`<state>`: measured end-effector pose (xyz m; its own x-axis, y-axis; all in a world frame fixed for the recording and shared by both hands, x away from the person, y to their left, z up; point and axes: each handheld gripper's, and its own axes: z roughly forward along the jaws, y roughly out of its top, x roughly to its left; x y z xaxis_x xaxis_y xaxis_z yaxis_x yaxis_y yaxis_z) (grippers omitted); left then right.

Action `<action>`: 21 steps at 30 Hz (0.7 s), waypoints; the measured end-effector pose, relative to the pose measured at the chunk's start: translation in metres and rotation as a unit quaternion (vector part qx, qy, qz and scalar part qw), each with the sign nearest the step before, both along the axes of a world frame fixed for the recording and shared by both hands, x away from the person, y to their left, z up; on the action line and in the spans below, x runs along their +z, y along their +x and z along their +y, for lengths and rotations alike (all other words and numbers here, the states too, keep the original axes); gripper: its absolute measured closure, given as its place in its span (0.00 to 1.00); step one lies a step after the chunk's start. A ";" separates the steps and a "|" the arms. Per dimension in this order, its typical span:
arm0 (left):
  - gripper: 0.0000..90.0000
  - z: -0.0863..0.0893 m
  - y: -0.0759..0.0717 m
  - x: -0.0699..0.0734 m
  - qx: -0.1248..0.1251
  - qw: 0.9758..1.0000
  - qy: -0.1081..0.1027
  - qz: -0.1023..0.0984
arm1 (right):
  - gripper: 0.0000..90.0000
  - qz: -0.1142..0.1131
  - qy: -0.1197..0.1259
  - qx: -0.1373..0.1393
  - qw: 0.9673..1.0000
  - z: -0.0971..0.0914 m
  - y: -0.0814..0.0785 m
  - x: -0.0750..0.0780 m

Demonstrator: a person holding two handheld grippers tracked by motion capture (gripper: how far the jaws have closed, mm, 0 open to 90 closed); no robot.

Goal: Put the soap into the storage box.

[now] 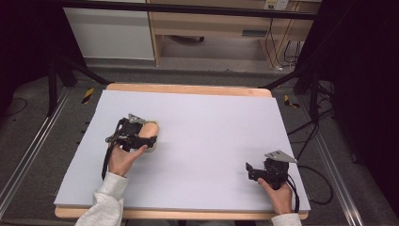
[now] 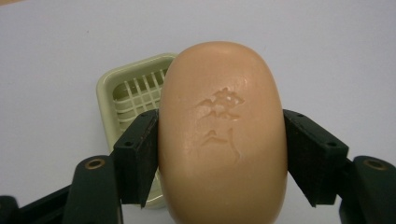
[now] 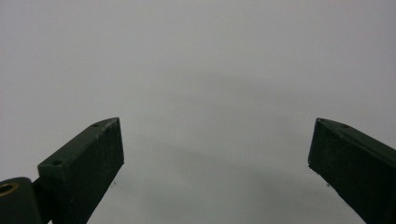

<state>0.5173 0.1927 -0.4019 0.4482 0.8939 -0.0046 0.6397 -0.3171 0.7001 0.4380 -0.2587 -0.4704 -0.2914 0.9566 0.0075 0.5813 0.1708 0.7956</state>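
A tan oval soap bar (image 2: 222, 135) with a stamped mark on top is clamped at its sides by the black jaws of my left gripper (image 2: 219, 154). Below and behind the bar lies a pale green soap dish (image 2: 126, 93) with a slotted grid floor; the bar hangs over its right part. From above, the left gripper (image 1: 141, 140) and soap bar (image 1: 149, 129) sit at the table's left middle. My right gripper (image 1: 251, 170) rests low near the front right of the table, jaws wide apart over bare board (image 3: 215, 154), holding nothing.
A light grey board (image 1: 207, 122) covers the wooden table. A person's hands and grey sleeves come in from the near edge. Dark frame legs and cables stand on the floor to both sides, and a wooden desk stands beyond the table.
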 end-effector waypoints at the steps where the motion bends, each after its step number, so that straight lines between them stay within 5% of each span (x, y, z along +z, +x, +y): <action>1: 0.35 0.000 0.001 0.000 0.000 1.000 0.001 -0.001 | 0.04 0.000 0.000 0.000 1.000 0.000 0.000 0.000; 21: 0.35 0.005 0.017 -0.008 0.022 1.000 0.006 -0.002 | 0.04 -0.001 -0.002 -0.002 1.000 0.000 0.001 -0.001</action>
